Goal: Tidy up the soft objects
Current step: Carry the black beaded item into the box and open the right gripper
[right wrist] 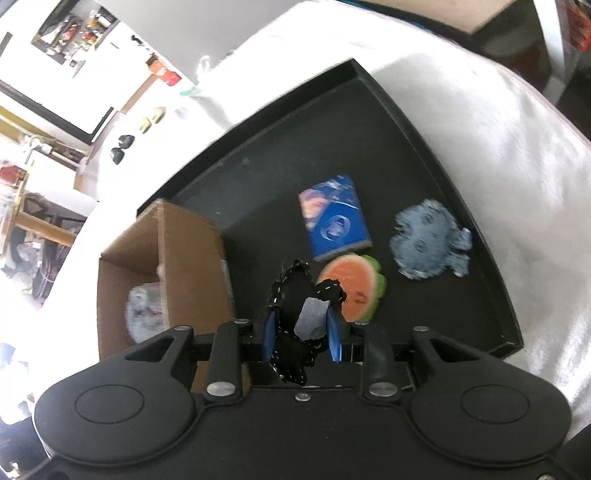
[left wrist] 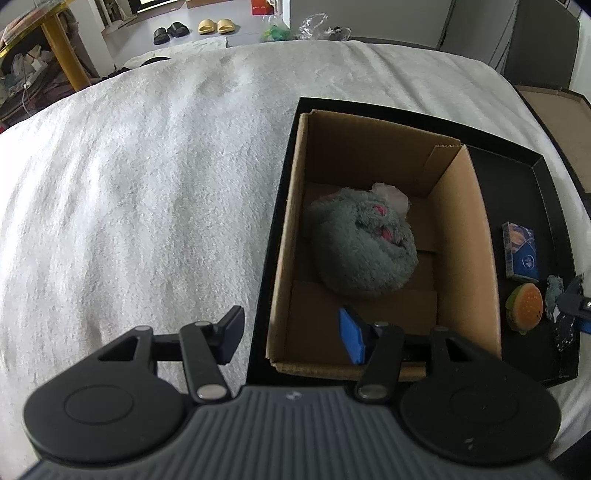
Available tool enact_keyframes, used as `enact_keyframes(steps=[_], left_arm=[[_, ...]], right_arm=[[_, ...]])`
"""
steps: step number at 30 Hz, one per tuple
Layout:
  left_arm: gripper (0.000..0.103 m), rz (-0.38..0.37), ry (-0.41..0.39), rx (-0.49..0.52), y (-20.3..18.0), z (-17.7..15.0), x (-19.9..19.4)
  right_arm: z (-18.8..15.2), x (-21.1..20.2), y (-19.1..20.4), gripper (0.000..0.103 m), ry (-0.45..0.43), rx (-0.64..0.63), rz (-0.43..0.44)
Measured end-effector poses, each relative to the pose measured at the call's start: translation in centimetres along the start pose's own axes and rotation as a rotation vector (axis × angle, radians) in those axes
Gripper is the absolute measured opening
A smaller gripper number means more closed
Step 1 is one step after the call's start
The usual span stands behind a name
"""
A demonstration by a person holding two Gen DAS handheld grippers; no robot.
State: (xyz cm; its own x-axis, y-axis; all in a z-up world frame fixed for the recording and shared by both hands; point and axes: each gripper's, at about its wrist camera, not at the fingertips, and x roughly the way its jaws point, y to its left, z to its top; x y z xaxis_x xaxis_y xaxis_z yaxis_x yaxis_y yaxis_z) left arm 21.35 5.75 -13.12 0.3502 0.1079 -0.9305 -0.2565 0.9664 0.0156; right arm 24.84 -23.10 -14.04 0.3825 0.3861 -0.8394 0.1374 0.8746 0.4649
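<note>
A cardboard box (left wrist: 469, 236) stands in a black tray (left wrist: 546, 206) on a white cloth. A grey-green plush (left wrist: 364, 247) lies inside the box. My left gripper (left wrist: 291, 338) is open and empty at the box's near left corner. My right gripper (right wrist: 301, 334) is shut on a black fabric piece with white stitching (right wrist: 291, 306), held above the tray (right wrist: 491, 295) beside the box (right wrist: 184, 251). On the tray lie a watermelon-slice toy (right wrist: 351, 284), a blue tissue pack (right wrist: 334, 218) and a blue-grey fabric piece (right wrist: 428, 240). The toy (left wrist: 526, 306) and pack (left wrist: 521, 254) also show in the left wrist view.
The white cloth (left wrist: 147, 184) covers the surface left of the tray. A brown board (left wrist: 557, 110) lies at the far right. Slippers (left wrist: 216, 26) and a yellow table leg (left wrist: 62, 48) stand on the floor beyond.
</note>
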Motion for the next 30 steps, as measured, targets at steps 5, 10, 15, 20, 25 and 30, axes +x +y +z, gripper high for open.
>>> enact_keyframes(steps=[5, 10, 15, 20, 25, 30], left_arm=[[0.054, -0.031, -0.005, -0.033, 0.7, 0.2, -0.2], [0.048, -0.058, -0.012, -0.053, 1.3, 0.5, -0.2], [0.033, -0.068, -0.025, -0.058, 1.7, 0.9, -0.1], [0.025, -0.081, -0.026, -0.065, 2.3, 1.4, 0.3], [0.023, -0.098, -0.026, -0.065, 2.7, 1.9, 0.8], [0.023, -0.113, -0.025, -0.055, 2.9, 2.3, 1.3]], right_arm=[[0.4, -0.4, 2.6, 0.028, -0.016, -0.041, 0.025], [0.7, -0.9, 4.6, 0.028, -0.029, -0.072, 0.038], [1.1, -1.1, 6.4, 0.028, -0.039, -0.104, 0.046], [1.3, -0.9, 8.1, 0.028, -0.034, -0.127, 0.061], [1.4, -0.4, 9.9, 0.028, -0.029, -0.156, 0.073], [1.5, 0.1, 11.6, 0.028, -0.026, -0.181, 0.077]])
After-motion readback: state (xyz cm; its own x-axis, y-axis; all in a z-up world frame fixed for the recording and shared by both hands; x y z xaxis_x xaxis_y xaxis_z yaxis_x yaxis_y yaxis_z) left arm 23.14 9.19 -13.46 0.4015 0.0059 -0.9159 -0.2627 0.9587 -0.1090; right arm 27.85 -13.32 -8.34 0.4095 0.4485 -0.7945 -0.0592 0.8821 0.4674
